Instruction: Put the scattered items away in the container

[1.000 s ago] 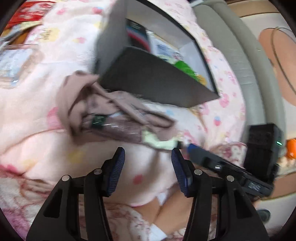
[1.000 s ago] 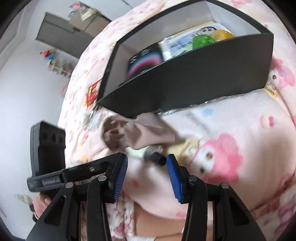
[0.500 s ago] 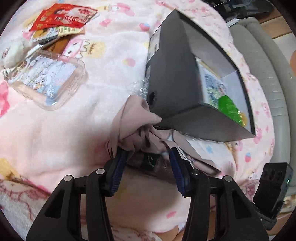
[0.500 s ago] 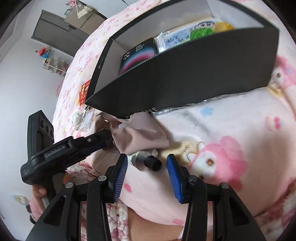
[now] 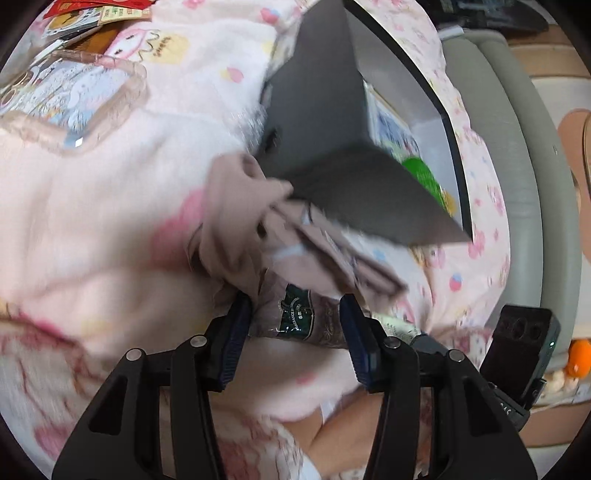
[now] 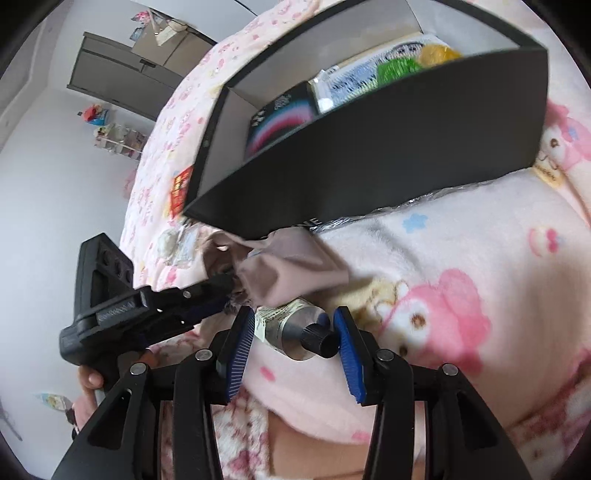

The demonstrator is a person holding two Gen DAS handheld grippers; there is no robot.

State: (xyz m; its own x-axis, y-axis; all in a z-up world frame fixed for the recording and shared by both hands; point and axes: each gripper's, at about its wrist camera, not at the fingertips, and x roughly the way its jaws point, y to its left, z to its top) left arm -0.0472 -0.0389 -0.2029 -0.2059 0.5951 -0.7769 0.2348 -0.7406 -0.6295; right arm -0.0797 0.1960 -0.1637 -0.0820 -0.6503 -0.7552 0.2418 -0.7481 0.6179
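Your left tool [image 5: 293,321] sat low over the pink patterned blanket [image 5: 92,221], its blue pads spread wide on either side of a tube [image 5: 299,317] with a dark green label. The pads flanked the tube, but the blur made it impossible to tell whether either one touched it. A crumpled beige cloth pouch [image 5: 251,221] lay over the far end of that tube and leaned against the near corner of the black box [image 5: 332,140].

Your right tool [image 6: 293,332] was also spread wide, with the tube's silver shoulder [image 6: 303,321] and black screw cap [image 6: 319,338] lying between its pads; the cap sat just beside the right-hand pad without a clear pinch. In the right wrist view your left tool [image 6: 221,295] came in from the side, its tips buried in the beige pouch [image 6: 291,266].

The box stood open on the blanket, already holding a dark packet with pink stripes [image 6: 280,118], a printed blue-and-white pack [image 6: 351,81], and green [image 6: 397,70] and yellow [image 6: 437,55] pieces. A clear phone case [image 5: 70,99] and red packets [image 5: 96,5] lay on the blanket well apart from the box.
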